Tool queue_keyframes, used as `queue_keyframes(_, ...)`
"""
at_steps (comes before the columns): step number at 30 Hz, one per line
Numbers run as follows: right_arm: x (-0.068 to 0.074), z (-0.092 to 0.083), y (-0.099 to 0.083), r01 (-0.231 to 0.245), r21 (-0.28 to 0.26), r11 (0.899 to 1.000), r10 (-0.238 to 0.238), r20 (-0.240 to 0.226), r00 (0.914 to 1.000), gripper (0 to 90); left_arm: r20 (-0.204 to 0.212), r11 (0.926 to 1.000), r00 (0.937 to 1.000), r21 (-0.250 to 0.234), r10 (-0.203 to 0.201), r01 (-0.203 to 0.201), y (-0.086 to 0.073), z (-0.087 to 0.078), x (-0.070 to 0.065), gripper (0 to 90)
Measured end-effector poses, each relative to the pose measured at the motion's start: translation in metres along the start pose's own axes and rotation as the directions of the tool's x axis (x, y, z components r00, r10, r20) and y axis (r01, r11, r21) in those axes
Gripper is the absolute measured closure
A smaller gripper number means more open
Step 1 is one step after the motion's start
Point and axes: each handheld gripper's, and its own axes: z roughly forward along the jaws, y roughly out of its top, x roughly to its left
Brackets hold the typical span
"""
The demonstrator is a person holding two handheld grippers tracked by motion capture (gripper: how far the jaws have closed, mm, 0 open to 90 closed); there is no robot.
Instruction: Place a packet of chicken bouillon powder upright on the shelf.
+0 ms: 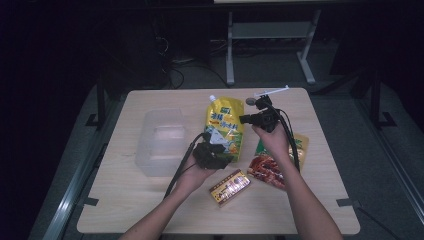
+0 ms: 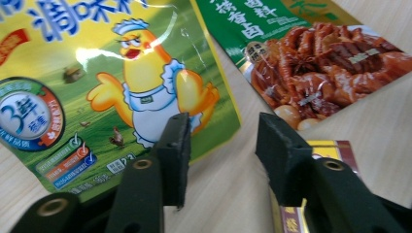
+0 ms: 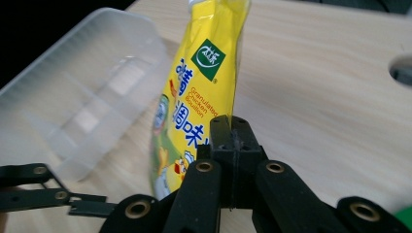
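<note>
A lab or recording room set up for data capture, not a home or kitchen. A lone pale wood table point(image 1: 150, 210) stands in a dark room, lit from above. At 12 o'clock beyond it, cables point(image 1: 175, 67) lie loose on the grey floor point(image 1: 265, 70) beside the white metal legs point(image 1: 307, 60) of another bench. Metal rails point(image 1: 75, 185) run along the floor at 9 and 3 o'clock. The goods on the table are a staged mix: a clear tub point(image 1: 160, 142), a yellow pouch point(image 1: 225, 127), a green pouch point(image 1: 270, 165) and a small box point(image 1: 230, 186).
</note>
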Motion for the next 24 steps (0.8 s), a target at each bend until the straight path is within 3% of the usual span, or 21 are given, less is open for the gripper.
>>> queue_keyframes(2,0.010,-0.004,0.003,0.053,-0.009,0.999,-0.053,-0.004,0.9986,90.0,0.008,0.9999,1.0000,-0.009,-0.006,0.006,-0.004,-0.005,-0.004,51.6)
queue_keyframes(9,0.041,-0.012,0.013,0.153,-0.001,0.988,-0.153,-0.017,0.9880,90.0,0.011,0.9988,0.9998,-0.047,0.013,-0.013,-0.014,-0.021,-0.014,45.6)
queue_keyframes(14,0.057,-0.015,0.017,0.234,-0.003,0.972,-0.234,0.004,0.9722,90.0,0.016,0.9978,0.9999,-0.066,0.004,-0.003,-0.029,-0.029,-0.021,41.3)
queue_keyframes(17,0.064,-0.018,0.020,0.265,-0.002,0.964,-0.265,0.010,0.9643,90.0,0.021,0.9974,0.9998,-0.072,0.007,-0.005,-0.036,-0.034,-0.025,40.2)
queue_keyframes(24,0.076,-0.021,0.027,0.281,-0.011,0.960,-0.281,0.017,0.9597,90.0,0.034,0.9968,0.9992,-0.078,0.019,-0.016,-0.046,-0.043,-0.033,37.4)
